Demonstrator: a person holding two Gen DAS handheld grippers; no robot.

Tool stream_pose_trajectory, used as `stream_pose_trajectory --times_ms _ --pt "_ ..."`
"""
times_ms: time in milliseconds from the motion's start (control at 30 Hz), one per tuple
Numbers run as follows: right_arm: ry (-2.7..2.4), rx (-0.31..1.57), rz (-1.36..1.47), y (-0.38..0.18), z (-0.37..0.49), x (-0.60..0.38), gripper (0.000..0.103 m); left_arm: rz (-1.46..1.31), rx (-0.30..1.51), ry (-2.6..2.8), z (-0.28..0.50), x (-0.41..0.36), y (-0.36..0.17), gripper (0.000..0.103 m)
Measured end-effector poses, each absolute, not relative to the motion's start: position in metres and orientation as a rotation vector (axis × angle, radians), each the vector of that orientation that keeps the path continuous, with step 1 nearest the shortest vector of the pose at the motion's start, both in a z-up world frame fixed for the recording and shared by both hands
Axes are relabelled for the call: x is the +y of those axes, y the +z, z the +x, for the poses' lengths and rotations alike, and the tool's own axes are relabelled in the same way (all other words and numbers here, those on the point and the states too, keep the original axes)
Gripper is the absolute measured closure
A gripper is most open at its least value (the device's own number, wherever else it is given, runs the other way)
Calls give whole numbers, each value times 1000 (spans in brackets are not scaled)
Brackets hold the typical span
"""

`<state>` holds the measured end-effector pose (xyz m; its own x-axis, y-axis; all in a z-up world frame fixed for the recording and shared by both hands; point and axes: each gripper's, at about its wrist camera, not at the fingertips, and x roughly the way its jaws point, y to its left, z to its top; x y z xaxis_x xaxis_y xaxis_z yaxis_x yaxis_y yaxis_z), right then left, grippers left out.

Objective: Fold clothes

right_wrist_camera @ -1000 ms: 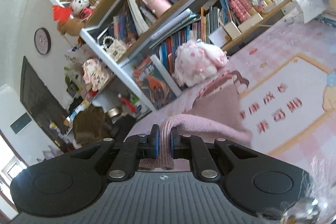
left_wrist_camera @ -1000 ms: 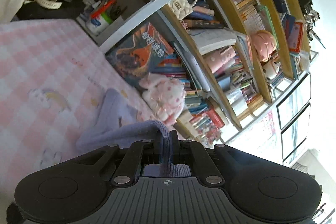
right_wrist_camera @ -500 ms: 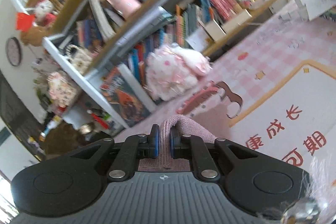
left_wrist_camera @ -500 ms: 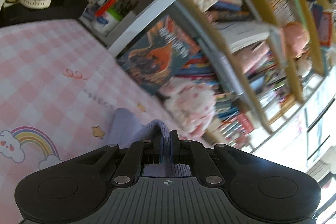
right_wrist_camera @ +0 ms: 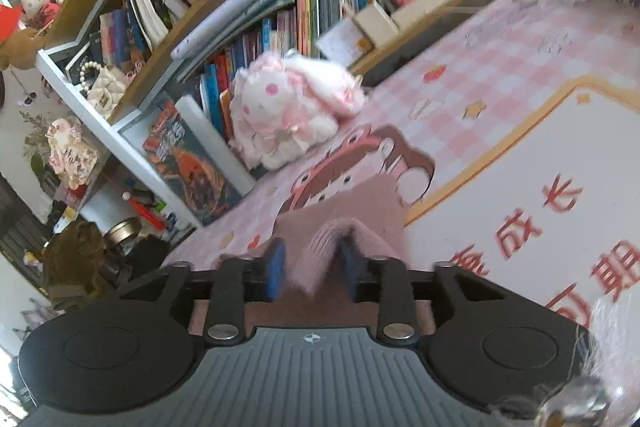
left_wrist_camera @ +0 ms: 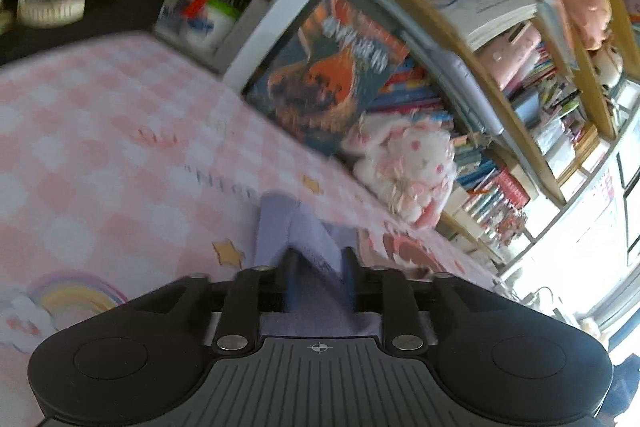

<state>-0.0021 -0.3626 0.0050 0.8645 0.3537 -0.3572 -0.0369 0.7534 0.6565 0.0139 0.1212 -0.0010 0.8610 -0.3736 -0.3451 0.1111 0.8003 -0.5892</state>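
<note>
A knitted garment lies on a pink checked mat. In the left wrist view it looks lavender point(left_wrist_camera: 294, 227), in the right wrist view pink point(right_wrist_camera: 360, 211). My left gripper point(left_wrist_camera: 319, 259) is open, with a fold of the cloth lying loose between its spread jaws. My right gripper point(right_wrist_camera: 310, 259) is open too, and a fold of the garment stands between its blue pads without being pinched. Both grippers are low over the mat point(left_wrist_camera: 100, 155), close to the cloth.
A bookshelf point(right_wrist_camera: 248, 11) full of books runs along the mat's far edge. A pink-and-white plush toy point(right_wrist_camera: 288, 107) leans against it, also in the left wrist view point(left_wrist_camera: 404, 163). A large picture book point(left_wrist_camera: 324, 75) stands beside it. A pen cup point(left_wrist_camera: 208, 15) stands at the far left.
Both grippers have opened and let go of the garment folds they were pinching. Both have moved lower and closer to the mat and the shelf.
</note>
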Motion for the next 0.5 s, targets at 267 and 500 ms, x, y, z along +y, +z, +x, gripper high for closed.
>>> stream_pose_trajectory --times_ms 267,500 --pt "162 432 515 21 -12 -368 57 -544 420 -237 2 141 10 74" --pt "220 496 321 15 -11 -340 56 -412 460 -276 7 118 11 73"
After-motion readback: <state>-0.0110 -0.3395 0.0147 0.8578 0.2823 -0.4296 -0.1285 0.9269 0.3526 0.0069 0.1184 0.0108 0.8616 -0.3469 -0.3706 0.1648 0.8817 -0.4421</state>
